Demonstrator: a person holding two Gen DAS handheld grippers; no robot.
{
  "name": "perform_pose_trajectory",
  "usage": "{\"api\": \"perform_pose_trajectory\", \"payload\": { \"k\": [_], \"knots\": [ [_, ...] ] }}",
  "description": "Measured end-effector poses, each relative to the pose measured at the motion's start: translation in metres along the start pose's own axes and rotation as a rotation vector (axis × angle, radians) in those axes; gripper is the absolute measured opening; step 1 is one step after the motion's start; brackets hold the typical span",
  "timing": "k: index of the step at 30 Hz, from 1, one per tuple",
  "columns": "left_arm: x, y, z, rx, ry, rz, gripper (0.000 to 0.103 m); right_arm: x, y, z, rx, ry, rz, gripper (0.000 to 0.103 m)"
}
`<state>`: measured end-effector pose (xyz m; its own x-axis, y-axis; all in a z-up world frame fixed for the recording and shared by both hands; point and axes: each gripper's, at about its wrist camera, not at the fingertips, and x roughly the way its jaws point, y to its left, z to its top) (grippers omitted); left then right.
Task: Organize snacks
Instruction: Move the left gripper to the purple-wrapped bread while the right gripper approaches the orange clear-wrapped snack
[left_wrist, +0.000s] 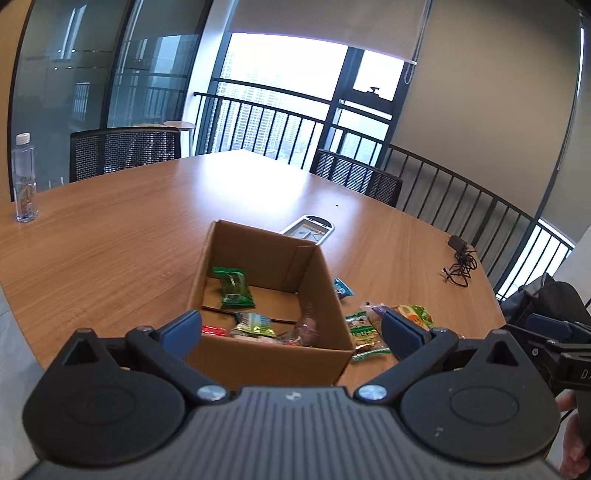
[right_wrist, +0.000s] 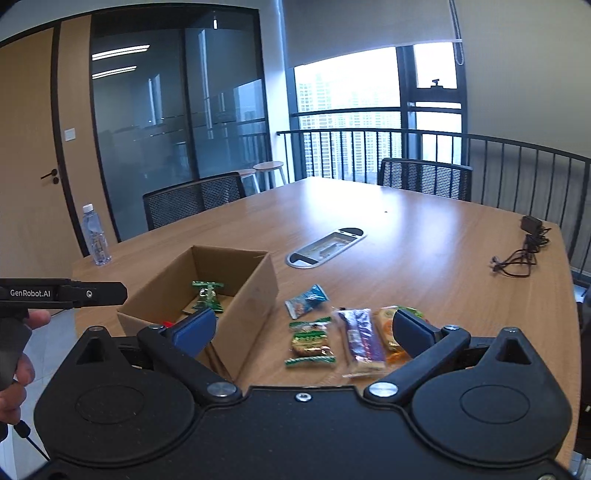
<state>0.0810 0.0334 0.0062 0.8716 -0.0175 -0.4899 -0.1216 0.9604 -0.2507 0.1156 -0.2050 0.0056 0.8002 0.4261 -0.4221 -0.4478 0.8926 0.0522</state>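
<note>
Both grippers fill the lower frames, jaws spread wide and empty: left gripper (left_wrist: 290, 328) over the cardboard box (left_wrist: 328, 295), right gripper (right_wrist: 303, 328) above loose snacks. Left to right, the wooden surface (right_wrist: 406, 236) carries a water bottle (right_wrist: 95, 236), the box holding a green packet (right_wrist: 207, 295), then a blue packet (right_wrist: 308, 300), green biscuit (right_wrist: 310, 343), purple bar (right_wrist: 360, 341) and orange packet (right_wrist: 388, 332).

Daylight is admitted through the blown-out tall window (left_wrist: 295, 96); glare is spread across the brown wooden table (right_wrist: 406, 229). Edges are bent by fisheye; focus is kept sharp.
</note>
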Motion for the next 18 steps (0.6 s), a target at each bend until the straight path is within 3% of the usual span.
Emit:
{"api": "perform_pose_trajectory", "payload": {
  "k": [18],
  "knots": [
    [0.023, -0.079, -0.013, 0.110, 0.017, -0.098, 0.100, -0.004, -0.054, -0.035, 0.108, -0.002, -0.036, 0.103]
  ]
}}
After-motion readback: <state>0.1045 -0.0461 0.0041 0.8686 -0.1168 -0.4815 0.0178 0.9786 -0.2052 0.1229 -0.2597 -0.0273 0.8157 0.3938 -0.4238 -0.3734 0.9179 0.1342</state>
